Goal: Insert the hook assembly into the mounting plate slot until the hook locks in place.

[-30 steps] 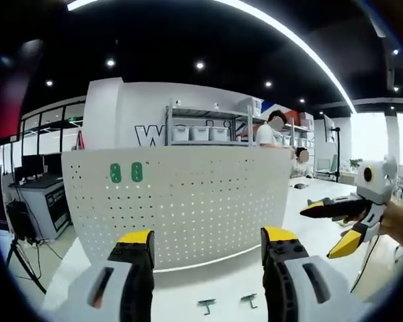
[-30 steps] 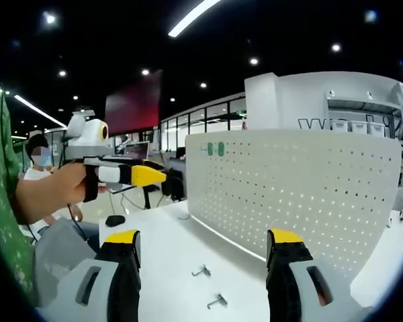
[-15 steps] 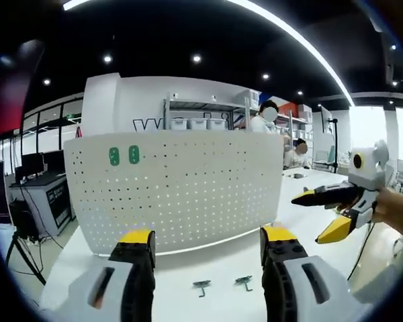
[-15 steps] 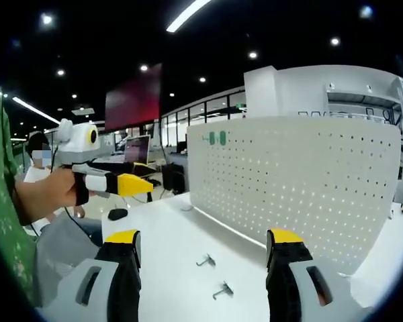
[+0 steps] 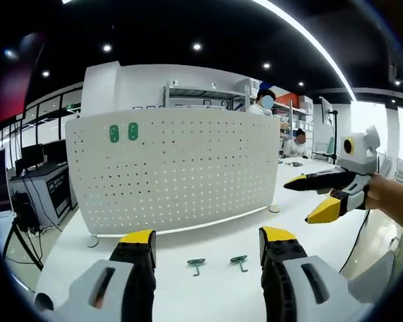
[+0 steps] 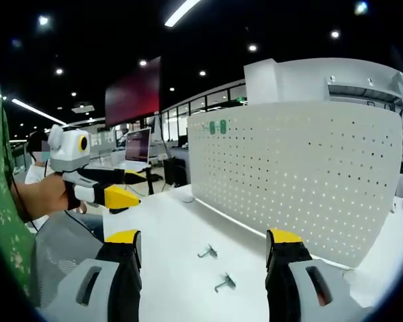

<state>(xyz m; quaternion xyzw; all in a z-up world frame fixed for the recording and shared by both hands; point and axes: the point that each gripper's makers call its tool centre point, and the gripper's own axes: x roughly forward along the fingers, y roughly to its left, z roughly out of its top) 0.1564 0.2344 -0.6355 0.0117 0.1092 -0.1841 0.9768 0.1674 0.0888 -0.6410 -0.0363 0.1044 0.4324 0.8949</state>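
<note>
Over the last second both cameras are tipped downward and drawn back a little, so that more of the white tabletop (image 5: 67, 258) is brought into the pictures and the two hooks are seen further up from the bottom edge; the hooks themselves are not shifted, only the views. In the left gripper view the left claw (image 5: 207, 247) is held wide open with nothing between its jaws, and the left hook (image 5: 196, 265) and the right hook (image 5: 240, 261) are seen lying flat on the tabletop between those jaws, near the foot of the upright perforated mounting plate (image 5: 181, 168) but apart from it. In the right gripper view the right claw (image 6: 205, 248) is likewise spread wide and empty above the same two hooks, the nearer hook (image 6: 224, 284) and the farther hook (image 6: 207, 252). The approach is judged to be only beginning: nothing is gripped and no hook is seated in the plate. The plate is shown nearly face-on in the left gripper view, with two green marks (image 5: 123, 133) at its upper left, whereas it is shown obliquely in the right gripper view, where a monitor (image 6: 138, 144) behind the tabletop is also visible.
</note>
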